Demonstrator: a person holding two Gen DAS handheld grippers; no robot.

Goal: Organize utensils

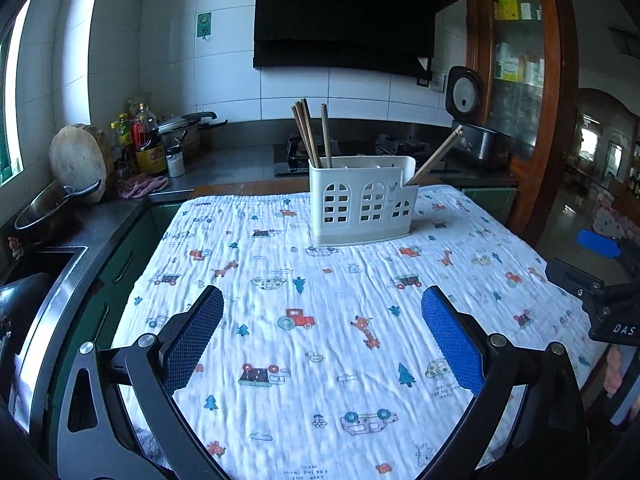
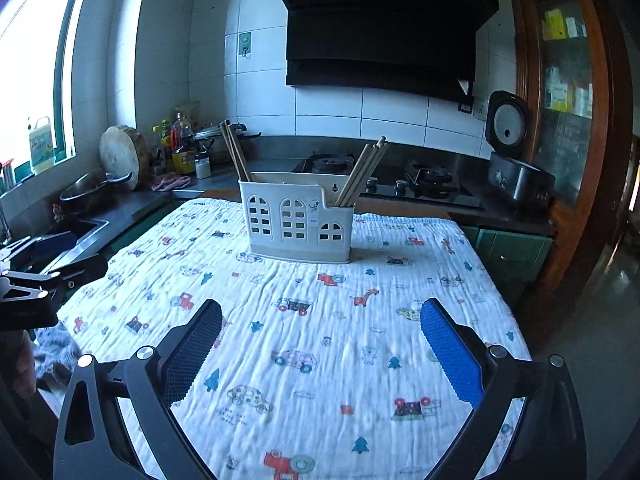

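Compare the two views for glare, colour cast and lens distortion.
Right wrist view: the window is blown out white and the walls bow outward. Left wrist view: less glare, only a bright window strip, while the cabinet curves. Both look bluish; the chopstick holder stays sharp.

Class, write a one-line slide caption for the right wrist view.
Open right gripper hovers above patterned tablecloth, facing a white utensil holder holding chopsticks.

Crinkled matt cloth on the surface — holder of smooth white plastic, chopsticks of wood.
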